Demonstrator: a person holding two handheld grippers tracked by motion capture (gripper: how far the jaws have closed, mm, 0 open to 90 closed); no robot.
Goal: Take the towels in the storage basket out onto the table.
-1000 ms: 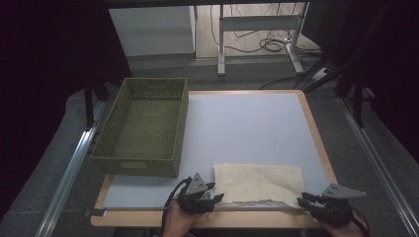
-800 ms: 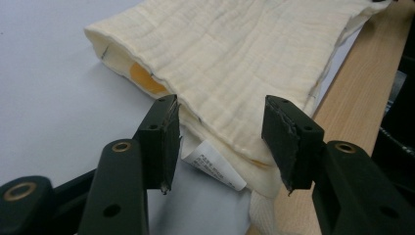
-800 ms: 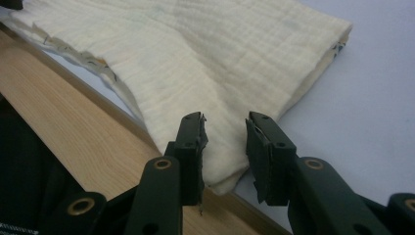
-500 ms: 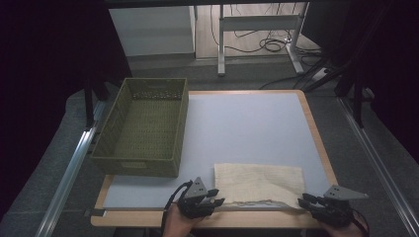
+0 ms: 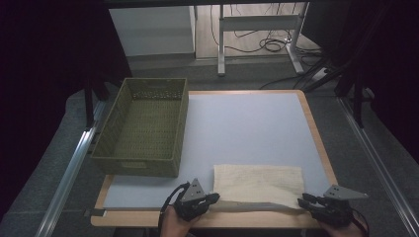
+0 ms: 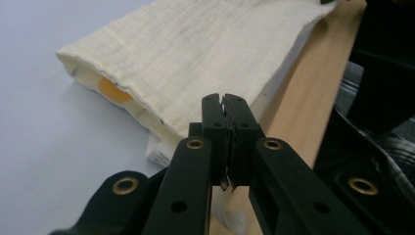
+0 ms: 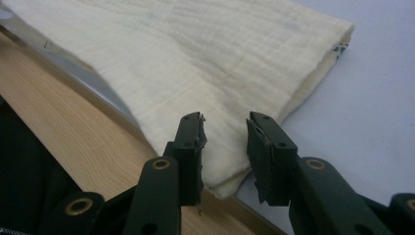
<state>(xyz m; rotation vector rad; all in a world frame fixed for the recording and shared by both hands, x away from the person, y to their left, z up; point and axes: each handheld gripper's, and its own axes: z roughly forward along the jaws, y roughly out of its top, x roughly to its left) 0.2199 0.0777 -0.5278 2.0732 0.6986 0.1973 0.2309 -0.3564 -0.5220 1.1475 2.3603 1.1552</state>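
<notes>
Left tool point(image 6: 224, 105) has just been closing & its jaws now meet tight at the near-left corner of the folded cream-coloured gauze cloth point(image 5: 258, 183); a sliver of fabric seems pinched betw. them, prob. so that corner can be lifted. Right tool point(image 7: 225, 128) sits w/ jaws apart over the cloth's near-right corner, not yet pressing — likely lined up for a matching grab. Cloth lies flat just ahead of both tools at the near edge of the white wood-rimmed table point(image 5: 247, 118): crinkled weave, layered folds, orange patch inside the open end. Olive woven basket point(image 5: 143, 126) stands well beyond the left tool.
</notes>
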